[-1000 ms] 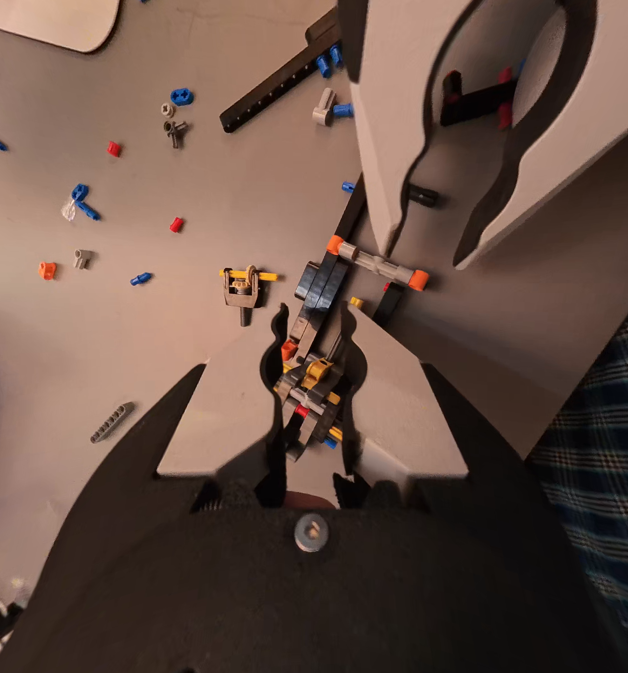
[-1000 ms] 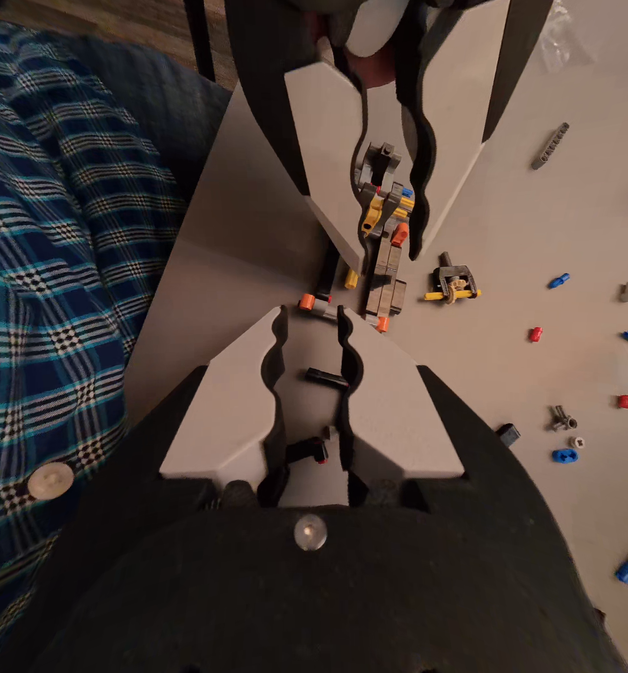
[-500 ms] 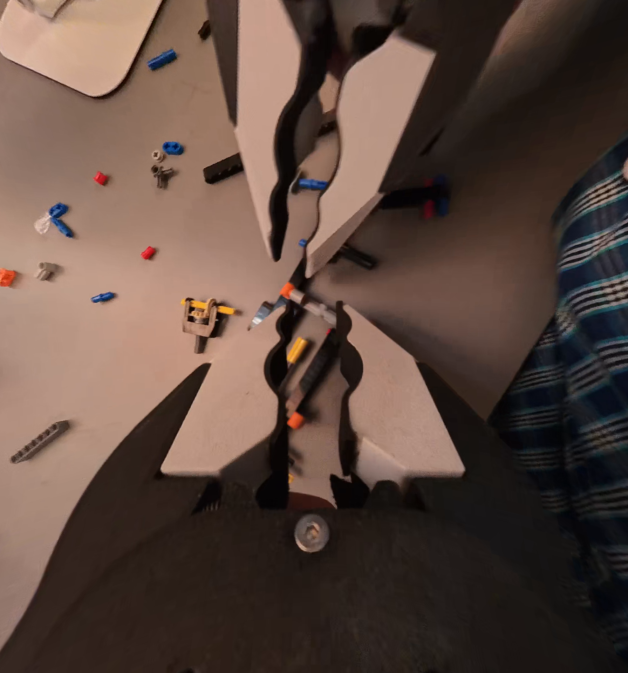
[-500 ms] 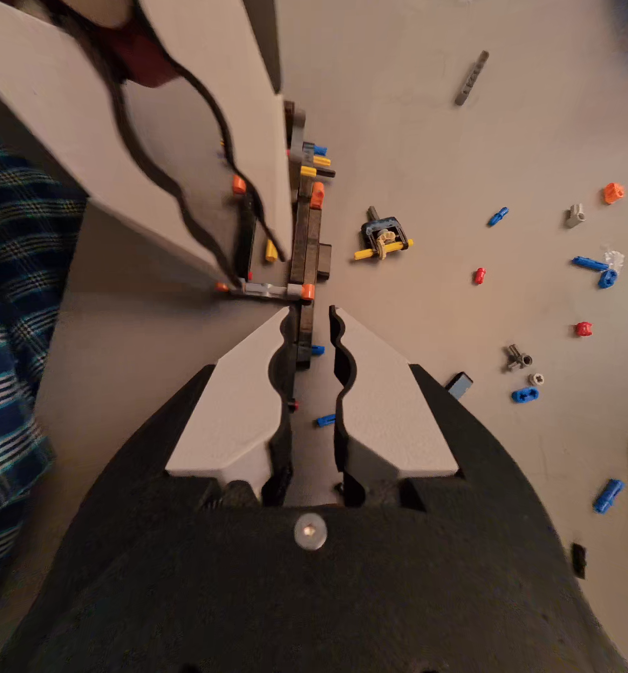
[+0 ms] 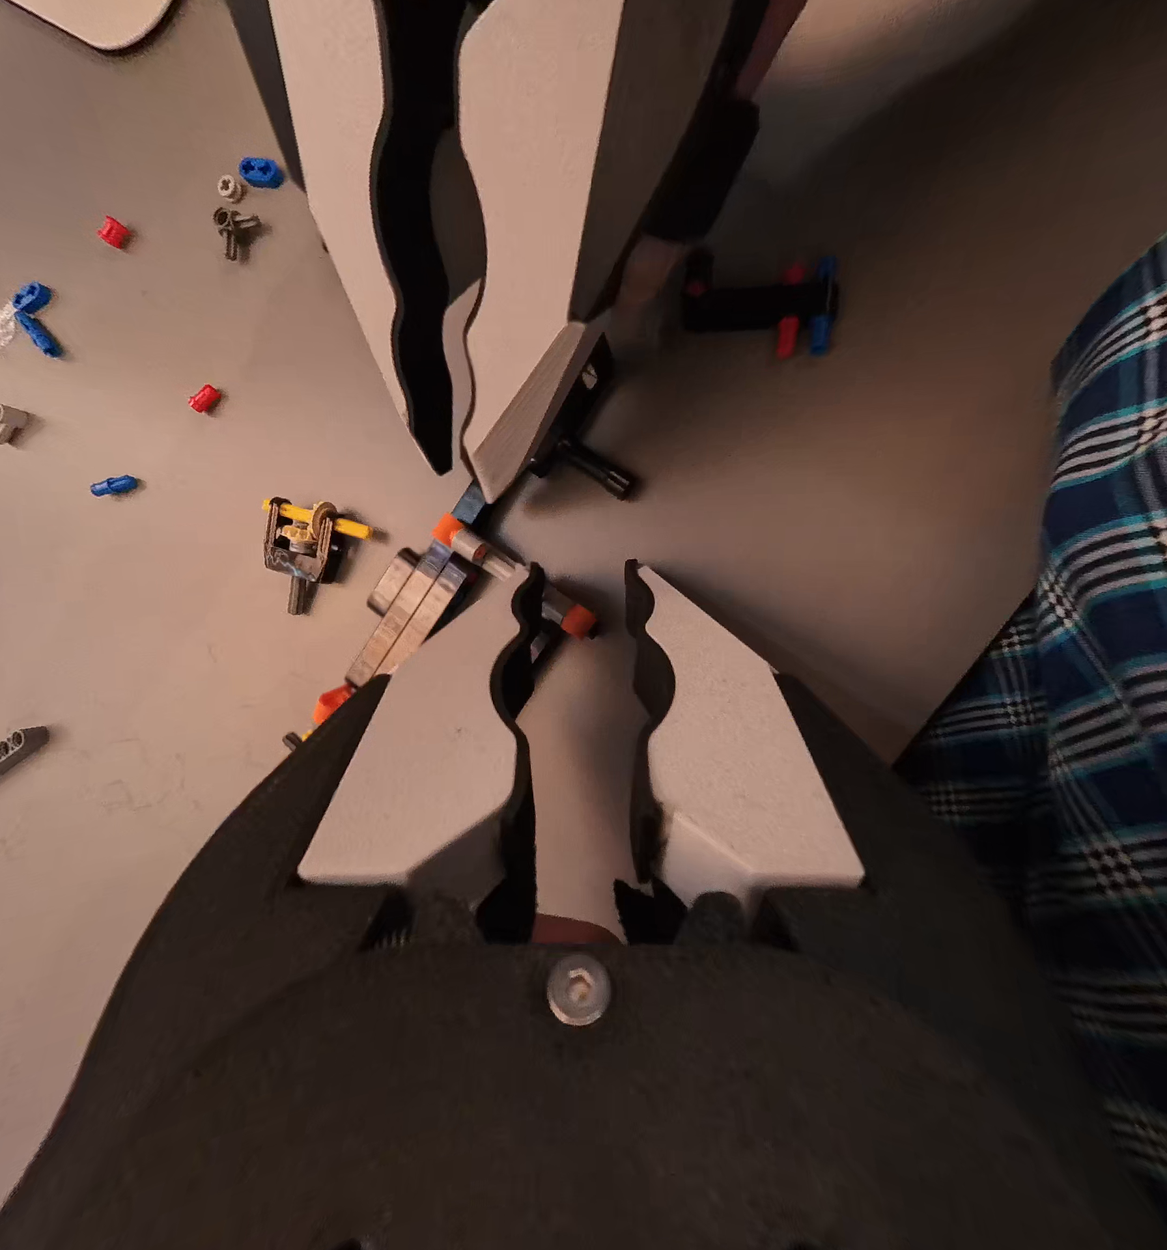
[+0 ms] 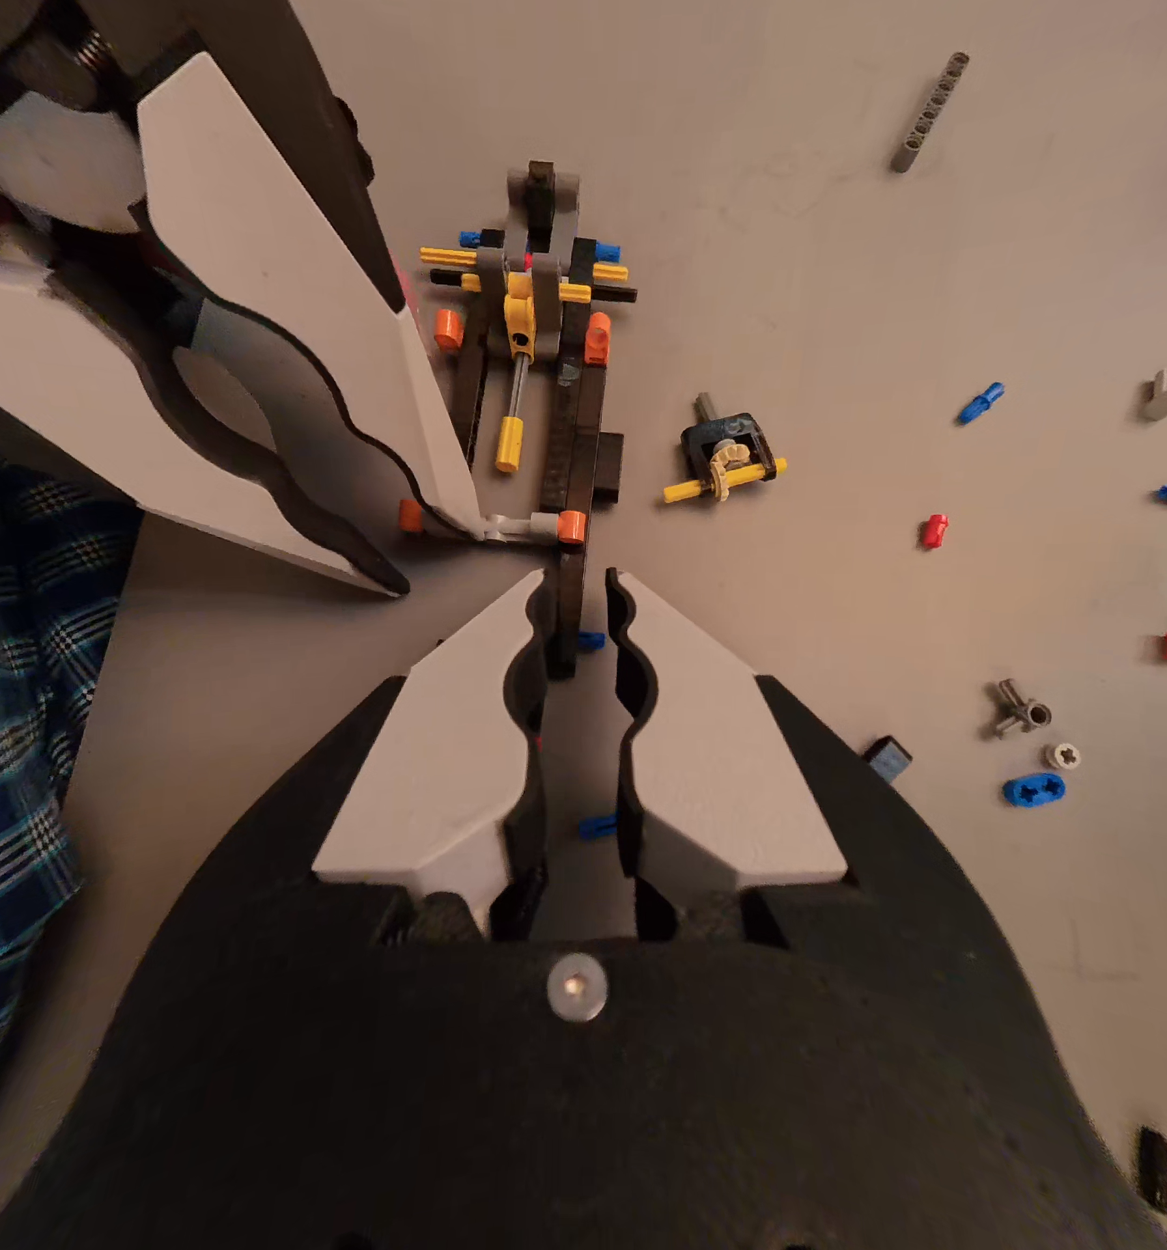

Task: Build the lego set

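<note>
Trouble could come from a bump. The build [image 6: 567, 433] lies flat on the tabletop [image 6: 804, 237], near the edge where a checked shirt [image 6: 19, 676] shows. Both hand-held grippers crowd round its near end.

The right hand-held gripper [image 6: 575, 575] has its fingers apart, one on each side of the build's black beam [image 6: 567, 609]. I do not think it is pinching yet. If it shuts crooked, the beam may twist and the build may slide. A blue pin [image 6: 591, 639] sticks out of the beam there and may get knocked out.

The left hand-held gripper [image 5: 582, 568] is apart too. Its tip sits right by the grey bar [image 6: 520, 524] with orange ends. One orange end [image 5: 577, 619] shows between its fingers. I cannot tell if it touches. A hard push here could pop the bar off. The two hand-held grippers could also hit each other, since they are so close.

A wide swing could scatter the loose bits or push some off the edge.

Now the count, from the right wrist view:
- one build, with four orange bits on it
- one small gear block [image 6: 726, 456] with a yellow rod
- one long grey beam [image 6: 929, 111]
- two red bits [image 6: 932, 529]
- one blue oval [image 6: 1034, 790]
- at least three loose blue pins [image 6: 980, 402]

The left wrist view shows one more black piece [image 5: 757, 304] with red and blue pins.
</note>
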`<state>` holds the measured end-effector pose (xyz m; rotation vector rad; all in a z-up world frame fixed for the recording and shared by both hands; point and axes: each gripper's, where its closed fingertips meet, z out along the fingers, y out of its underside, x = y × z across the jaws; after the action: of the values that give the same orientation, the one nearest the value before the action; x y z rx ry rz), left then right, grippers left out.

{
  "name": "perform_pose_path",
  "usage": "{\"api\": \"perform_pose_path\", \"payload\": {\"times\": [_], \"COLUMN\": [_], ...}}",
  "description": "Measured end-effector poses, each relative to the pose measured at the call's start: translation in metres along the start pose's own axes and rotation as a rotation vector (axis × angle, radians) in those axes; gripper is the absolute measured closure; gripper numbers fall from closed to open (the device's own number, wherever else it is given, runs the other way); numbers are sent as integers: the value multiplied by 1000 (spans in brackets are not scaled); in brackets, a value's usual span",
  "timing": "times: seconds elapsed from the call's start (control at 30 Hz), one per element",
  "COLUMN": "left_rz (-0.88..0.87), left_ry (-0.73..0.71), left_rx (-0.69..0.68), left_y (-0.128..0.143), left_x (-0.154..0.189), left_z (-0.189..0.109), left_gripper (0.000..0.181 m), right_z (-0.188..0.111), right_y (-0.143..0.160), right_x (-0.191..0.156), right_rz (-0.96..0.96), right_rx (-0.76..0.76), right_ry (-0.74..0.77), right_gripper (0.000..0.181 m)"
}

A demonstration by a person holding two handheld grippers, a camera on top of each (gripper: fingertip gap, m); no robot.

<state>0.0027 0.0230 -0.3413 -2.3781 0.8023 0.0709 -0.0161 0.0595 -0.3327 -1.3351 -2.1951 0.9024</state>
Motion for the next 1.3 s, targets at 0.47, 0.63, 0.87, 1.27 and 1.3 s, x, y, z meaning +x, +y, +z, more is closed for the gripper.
{"api": "perform_pose_path", "payload": {"times": [0.47,0.63,0.87,1.27,1.3], "left_rz": [9,57,94,98,55], "left_ry": [-11,1,49,18,22], "left_rx": [13,-3,28,125,128], "left_y": [12,16,16,7,9], "left_x": [-10,-9,-7,0,-6], "left_z": [-10,-7,-6,-3,-3], "left_gripper": [156,164,166,166,166], "right_z": [7,16,16,11,11], "right_y": [-8,-1,-1,4,4], "right_x": [0,0,0,13,10], "right_rz": [-20,-39,-27,19,7], "right_rx": [-14,-70,-75,-78,-76], "right_ry": [-13,-17,-39,-36,-34], "right_gripper": [163,175,177,176,176]}}
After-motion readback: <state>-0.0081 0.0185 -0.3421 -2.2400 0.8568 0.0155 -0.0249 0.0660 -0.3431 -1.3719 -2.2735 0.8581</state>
